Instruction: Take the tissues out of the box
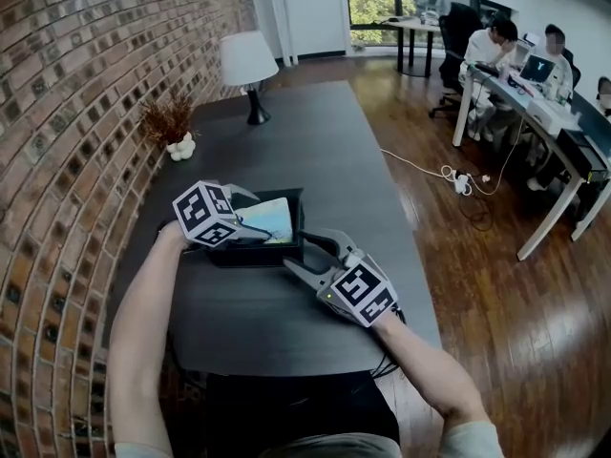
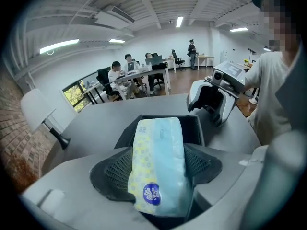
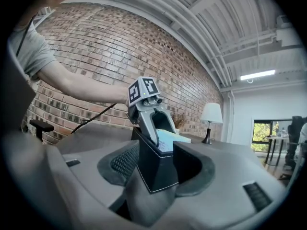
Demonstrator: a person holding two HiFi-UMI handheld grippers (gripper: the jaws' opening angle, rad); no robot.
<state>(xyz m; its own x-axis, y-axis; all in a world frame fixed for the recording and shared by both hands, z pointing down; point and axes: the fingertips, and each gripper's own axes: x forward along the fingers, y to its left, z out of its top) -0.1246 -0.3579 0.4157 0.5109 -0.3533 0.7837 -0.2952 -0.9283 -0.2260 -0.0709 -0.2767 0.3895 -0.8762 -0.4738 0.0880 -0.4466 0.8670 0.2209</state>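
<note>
A black open-topped box [image 1: 250, 254] stands on the dark table [image 1: 315, 151] near the brick wall. A pale blue and yellow tissue pack [image 2: 158, 166] sticks up out of the box [image 2: 194, 127]. My left gripper [image 2: 158, 166] is shut on that pack, its ribbed pads pressing both sides. In the head view the left gripper [image 1: 256, 219] reaches over the box from the left onto the pack [image 1: 272, 218]. My right gripper [image 3: 156, 166] is shut on the near corner of the box [image 3: 156, 169], level with the table. It comes from the right [image 1: 304, 254].
A white-shaded lamp [image 1: 246, 65] and a dried plant in a white pot [image 1: 174, 127] stand further back on the table. The brick wall [image 1: 67, 113] runs along the left. To the right lie wooden floor, a cable with a power strip [image 1: 458, 179], and desks with seated people [image 1: 516, 55].
</note>
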